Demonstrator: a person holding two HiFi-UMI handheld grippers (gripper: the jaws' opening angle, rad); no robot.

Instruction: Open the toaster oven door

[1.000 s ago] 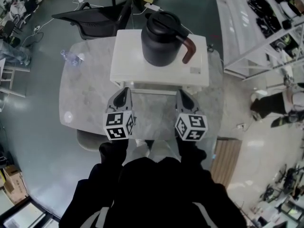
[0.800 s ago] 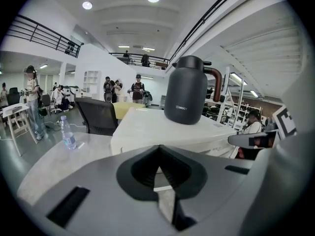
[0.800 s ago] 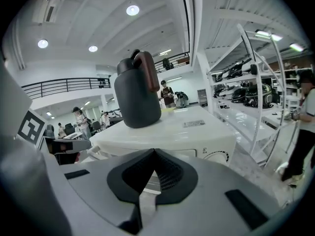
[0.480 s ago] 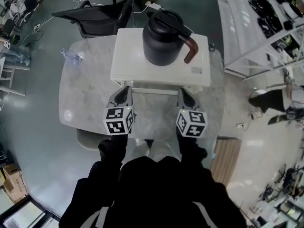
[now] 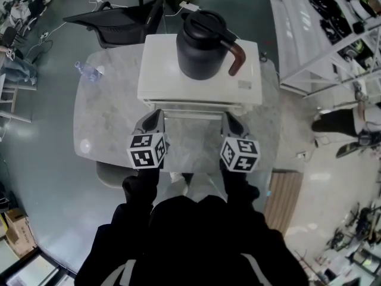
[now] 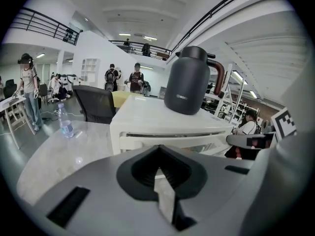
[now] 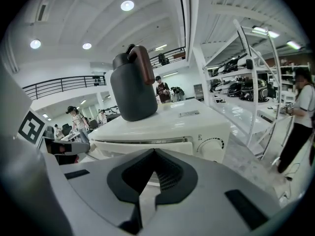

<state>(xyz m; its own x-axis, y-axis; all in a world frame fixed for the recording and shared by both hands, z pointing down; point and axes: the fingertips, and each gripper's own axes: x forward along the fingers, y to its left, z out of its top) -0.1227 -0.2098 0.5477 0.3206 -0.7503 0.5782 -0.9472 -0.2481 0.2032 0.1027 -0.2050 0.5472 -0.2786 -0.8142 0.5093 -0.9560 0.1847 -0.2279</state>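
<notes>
Head view: the long bar handle (image 5: 199,112) of the white boxy toaster oven (image 5: 161,70) runs crosswise just ahead. Left hand-held gripper (image 5: 157,114) and right hand-held gripper (image 5: 228,117), both clenched and empty, sit equally near it.

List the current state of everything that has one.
Toaster oven door: closed.
Carafe: upright on the toaster oven, lid on.
Water bottle: upright on the table.
Left gripper: shut, empty.
Right gripper: shut, empty.
</notes>
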